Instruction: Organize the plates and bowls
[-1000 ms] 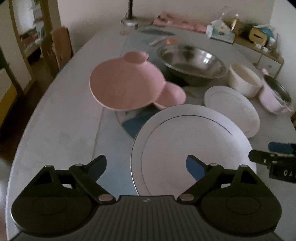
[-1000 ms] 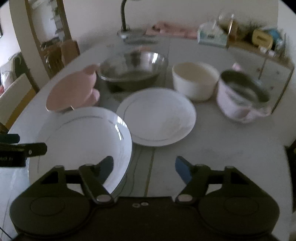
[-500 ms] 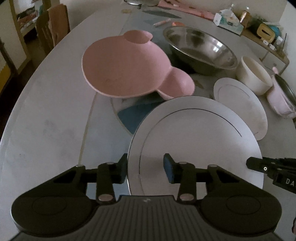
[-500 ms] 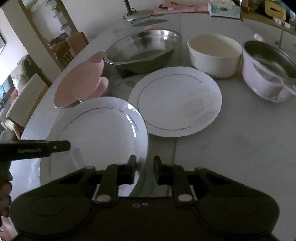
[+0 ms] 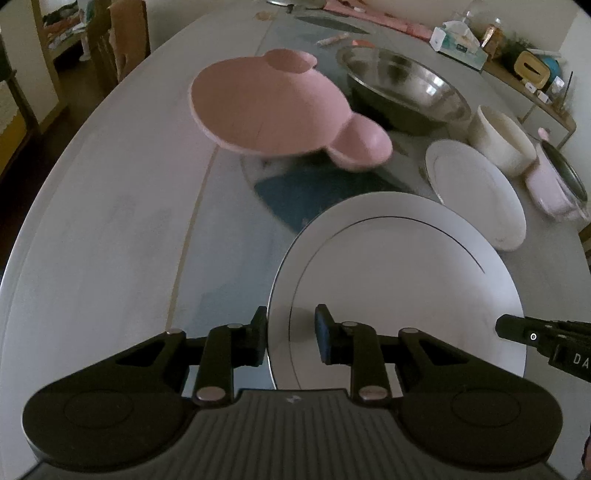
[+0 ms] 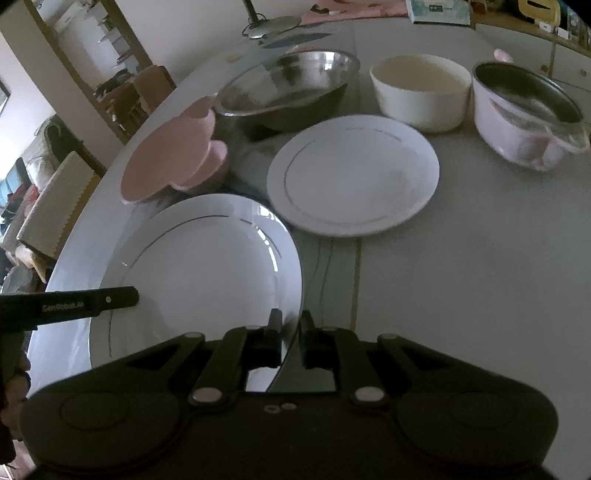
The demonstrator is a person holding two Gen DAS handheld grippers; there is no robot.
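Observation:
A large white plate [image 5: 399, 280] with a thin dark ring is held between both grippers, lifted off the table. My left gripper [image 5: 290, 336] is shut on its left rim. My right gripper [image 6: 290, 338] is shut on its right rim; the plate also shows in the right wrist view [image 6: 199, 273]. A smaller white plate [image 6: 354, 173] lies on the table ahead. A pink bear-shaped dish [image 5: 273, 107] sits to the left, a steel bowl [image 6: 291, 88] behind it, a white bowl [image 6: 421, 90] further right.
A pink pot with a dark inside [image 6: 528, 114] stands at the far right. A tissue box [image 5: 460, 42] and small items line the back edge. A chair [image 6: 55, 210] stands at the table's left side. A lamp base [image 6: 266, 26] sits at the far end.
Both grippers went from open to shut on opposite rims of the large plate, and the plate has come up off the table towards the cameras.

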